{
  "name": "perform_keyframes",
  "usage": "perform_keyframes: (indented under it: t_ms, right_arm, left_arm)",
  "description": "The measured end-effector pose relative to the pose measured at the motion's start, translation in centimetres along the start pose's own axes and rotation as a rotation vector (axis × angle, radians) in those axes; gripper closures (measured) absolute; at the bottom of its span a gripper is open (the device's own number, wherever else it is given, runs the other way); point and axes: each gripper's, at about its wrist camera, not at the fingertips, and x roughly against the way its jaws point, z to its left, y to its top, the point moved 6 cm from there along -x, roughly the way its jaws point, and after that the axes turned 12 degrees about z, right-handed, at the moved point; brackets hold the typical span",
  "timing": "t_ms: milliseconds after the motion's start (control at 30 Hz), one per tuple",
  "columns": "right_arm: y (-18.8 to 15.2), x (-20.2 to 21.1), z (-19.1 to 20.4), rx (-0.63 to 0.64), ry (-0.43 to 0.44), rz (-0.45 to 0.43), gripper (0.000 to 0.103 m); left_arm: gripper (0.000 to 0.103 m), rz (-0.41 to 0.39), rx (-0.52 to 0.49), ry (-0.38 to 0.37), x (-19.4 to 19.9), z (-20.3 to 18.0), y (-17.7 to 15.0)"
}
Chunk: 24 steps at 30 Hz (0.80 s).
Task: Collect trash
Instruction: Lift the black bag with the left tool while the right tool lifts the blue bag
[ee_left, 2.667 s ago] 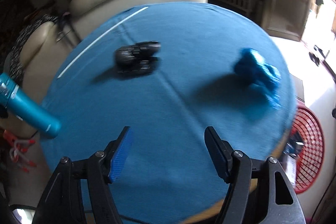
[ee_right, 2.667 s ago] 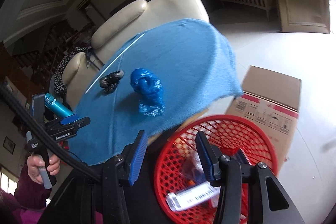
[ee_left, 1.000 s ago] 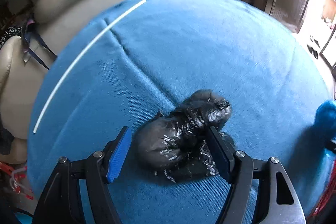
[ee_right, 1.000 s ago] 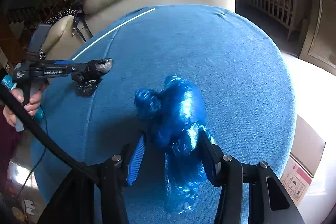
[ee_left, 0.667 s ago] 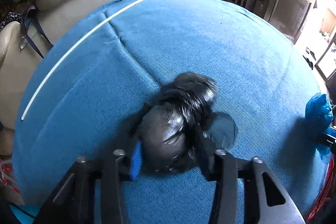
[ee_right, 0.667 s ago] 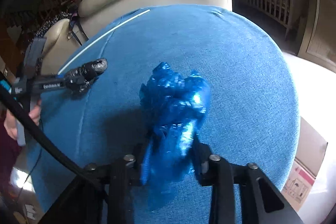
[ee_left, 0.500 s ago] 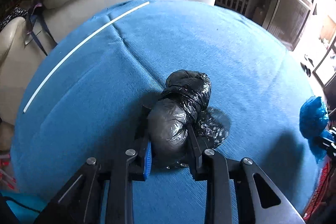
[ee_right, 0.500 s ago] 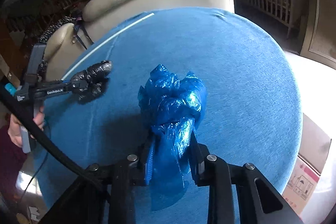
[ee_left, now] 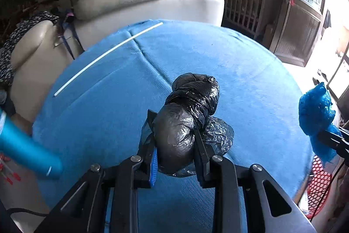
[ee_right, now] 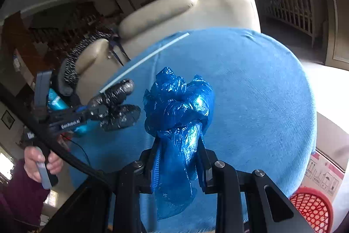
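L gripper (ee_left: 176,158): jaws narrow, clamped on a knotted black plastic trash bag (ee_left: 185,123), w/ the bag's loose skirt spread below the fingers, above a round table under a blue cloth (ee_left: 250,84). R gripper (ee_right: 177,158): jaws narrow, pinching the neck of a crumpled blue plastic trash bag (ee_right: 178,106); bag tail hangs below the fingers. Red mesh basket (ee_right: 312,209) sits lower R, beside the table edge. Farther back: thin white stick (ee_left: 104,56) on the cloth, then a cream leather armchair (ee_left: 135,1).

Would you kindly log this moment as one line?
left gripper: shut on black bag | right gripper: shut on blue bag | red basket: bags not yet in
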Motion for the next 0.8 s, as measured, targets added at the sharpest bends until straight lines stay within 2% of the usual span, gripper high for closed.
perform_keyframes:
  t_ms: [300, 600, 800]
  right_arm:
    - [-2.5, 5.5, 3.5, 0.061, 0.047, -0.085, 0.074]
    - [-4.3, 9.7, 4.2, 0.08, 0.058, -0.158, 0.074]
    - [-5.1, 12.0, 3.9, 0.081, 0.053, -0.195, 0.074]
  left_arm:
    - [0.074, -0.117, 0.014, 0.067, 6.0, -2.3, -2.3]
    - [0.073, -0.215, -0.017, 0.14, 10.8, -4.7, -3.4]
    - [0.074, -0.254, -0.035, 0.167, 12.4, -6.1, -3.5]
